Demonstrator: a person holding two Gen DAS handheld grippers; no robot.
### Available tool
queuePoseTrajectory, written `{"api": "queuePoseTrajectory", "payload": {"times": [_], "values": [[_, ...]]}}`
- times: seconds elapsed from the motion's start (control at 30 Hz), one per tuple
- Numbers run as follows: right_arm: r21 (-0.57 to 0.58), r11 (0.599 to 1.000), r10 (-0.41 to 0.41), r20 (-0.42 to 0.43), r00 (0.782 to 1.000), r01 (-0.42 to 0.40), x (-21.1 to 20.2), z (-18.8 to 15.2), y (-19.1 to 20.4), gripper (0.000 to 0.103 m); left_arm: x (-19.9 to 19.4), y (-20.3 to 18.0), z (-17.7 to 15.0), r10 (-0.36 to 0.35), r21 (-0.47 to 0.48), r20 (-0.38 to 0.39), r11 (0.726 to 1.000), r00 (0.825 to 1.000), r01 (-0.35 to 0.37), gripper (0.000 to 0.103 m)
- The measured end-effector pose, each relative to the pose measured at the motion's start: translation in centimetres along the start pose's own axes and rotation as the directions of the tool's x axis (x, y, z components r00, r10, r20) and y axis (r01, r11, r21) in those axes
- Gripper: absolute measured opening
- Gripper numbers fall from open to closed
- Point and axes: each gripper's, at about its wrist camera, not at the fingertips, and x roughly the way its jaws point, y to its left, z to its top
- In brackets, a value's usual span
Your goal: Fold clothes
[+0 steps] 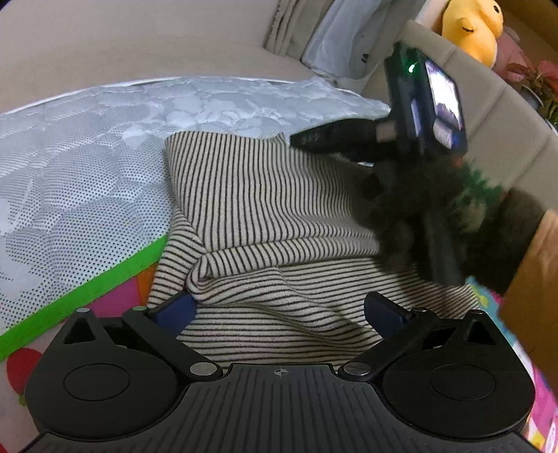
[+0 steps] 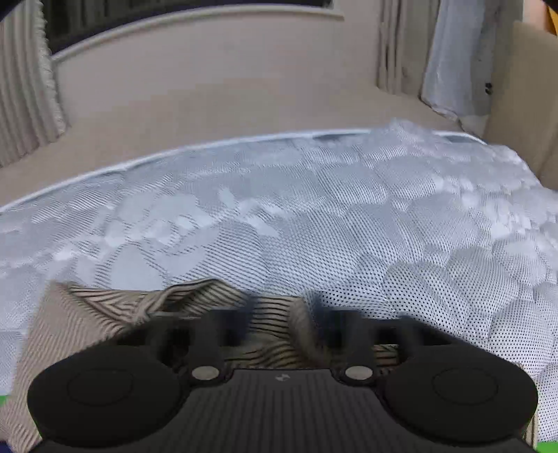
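Note:
A cream garment with thin black stripes (image 1: 265, 223) lies half folded on a grey patterned mattress (image 1: 87, 167). My left gripper (image 1: 279, 310) is open just above its near edge, blue fingertips (image 1: 174, 310) apart, holding nothing. The right gripper (image 1: 314, 139) shows in the left wrist view at the garment's far right corner, blurred. In the right wrist view the right gripper (image 2: 279, 320) is blurred, with the striped garment (image 2: 146, 303) bunched between and under its fingers; its jaws look close together on the cloth.
A colourful play mat with a green border (image 1: 87, 296) lies under the mattress. A beige padded wall (image 1: 488, 132) and a yellow plush toy (image 1: 470, 31) are at the right. A cardboard box (image 1: 533, 285) stands at the right edge. Curtains (image 2: 24, 90) hang behind.

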Motion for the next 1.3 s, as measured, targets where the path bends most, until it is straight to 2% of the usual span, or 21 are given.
{"api": "queuePoseTrajectory", "payload": {"times": [0.07, 0.13, 0.2, 0.23, 0.27, 0.37, 0.53, 0.63, 0.67, 0.73, 0.77, 0.83, 0.9, 0.97, 1.0, 1.03, 1.1, 1.2, 1.3], "values": [[0.011, 0.999, 0.03, 0.03, 0.999, -0.03, -2.3, 0.2, -0.5, 0.005, -0.3, 0.7, 0.4, -0.035, -0.032, 0.0, 0.999, 0.999, 0.035, 0.103], [0.015, 0.997, 0.075, 0.062, 0.995, -0.076, -6.1, 0.0, -0.8, 0.003, -0.9, 2.4, 1.4, -0.109, -0.125, 0.0, 0.986, 0.994, 0.108, 0.103], [0.022, 0.993, 0.116, 0.08, 0.99, -0.118, -10.2, -0.6, -1.2, 0.002, -1.8, 4.4, 2.4, -0.181, -0.227, 0.021, 0.957, 0.983, 0.181, 0.103], [0.013, 0.991, 0.128, 0.079, 0.989, -0.13, -12.1, -1.2, -1.3, 0.0, -2.5, 5.4, 2.7, -0.194, -0.269, 0.054, 0.942, 0.979, 0.202, 0.103], [0.003, 0.99, 0.14, 0.078, 0.987, -0.141, -14.0, -1.9, -1.3, 0.0, -3.6, 6.2, 3.1, -0.178, -0.297, 0.096, 0.934, 0.979, 0.199, 0.103], [-0.011, 0.984, 0.178, 0.047, 0.983, -0.177, -18.5, -4.1, -1.2, 0.0, -6.3, 7.3, 4.0, -0.105, -0.306, 0.174, 0.94, 0.979, 0.154, 0.103], [-0.032, 0.987, 0.157, -0.031, 0.987, -0.158, -20.9, -7.8, -0.7, 0.0, -8.4, 6.0, 4.2, -0.078, -0.306, 0.208, 0.942, 0.975, 0.141, 0.103], [-0.024, 0.991, 0.135, -0.011, 0.991, -0.135, -21.3, -8.4, -0.7, 0.002, -8.6, 4.7, 3.3, -0.039, -0.309, 0.17, 0.947, 0.985, 0.091, 0.103], [-0.022, 0.992, 0.127, -0.002, 0.992, -0.127, -21.3, -8.2, -0.7, 0.004, -8.4, 4.0, 3.1, -0.025, -0.286, 0.154, 0.956, 0.988, 0.069, 0.103], [-0.009, 0.996, 0.089, 0.004, 0.996, -0.089, -20.6, -7.6, -1.3, 0.025, -7.9, 2.6, 2.7, 0.017, -0.228, 0.137, 0.974, 0.99, 0.014, 0.103], [0.009, 0.997, 0.07, 0.009, 0.997, -0.07, -20.4, -7.5, -1.9, 0.028, -7.7, 1.9, 2.4, 0.045, -0.193, 0.136, 0.981, 0.99, -0.018, 0.103], [0.047, 0.998, 0.042, 0.028, 0.999, -0.043, -20.0, -6.9, -3.2, 0.029, -6.7, 1.1, 2.1, 0.093, -0.143, 0.131, 0.987, 0.987, -0.074, 0.103], [0.089, 0.996, 0.022, 0.058, 0.998, -0.027, -19.8, -6.1, -4.8, 0.031, -5.3, 1.0, 2.4, 0.094, -0.145, 0.128, 0.987, 0.987, -0.075, 0.103], [0.122, 0.992, 0.011, 0.08, 0.997, -0.021, -18.8, -5.1, -6.5, 0.048, -3.7, 1.4, 3.5, 0.086, -0.159, 0.112, 0.985, 0.99, -0.068, 0.103], [0.138, 0.99, 0.008, 0.088, 0.996, -0.02, -18.1, -4.6, -7.5, 0.061, -3.2, 1.8, 4.1, 0.076, -0.158, 0.111, 0.986, 0.991, -0.058, 0.103], [0.15, 0.989, 0.005, 0.086, 0.996, -0.018, -17.0, -4.3, -8.5, 0.066, -2.6, 2.1, 4.7, 0.066, -0.157, 0.11, 0.986, 0.992, -0.048, 0.103], [0.179, 0.984, 0.01, 0.065, 0.998, -0.021, -14.5, -3.6, -10.6, 0.067, -0.8, 2.6, 6.4, 0.075, -0.129, 0.097, 0.99, 0.992, -0.062, 0.103], [0.27, 0.961, 0.067, -0.02, 0.998, -0.059, -9.9, -3.8, -13.7, 0.069, 1.9, 3.8, 8.2, 0.113, -0.117, 0.054, 0.987, 0.992, -0.106, 0.103], [0.349, 0.929, 0.153, -0.066, 0.986, -0.12, -6.3, -4.7, -15.7, 0.069, 4.7, 5.0, 9.1, 0.07, -0.137, -0.028, 0.988, 0.997, -0.073, 0.103]]}}
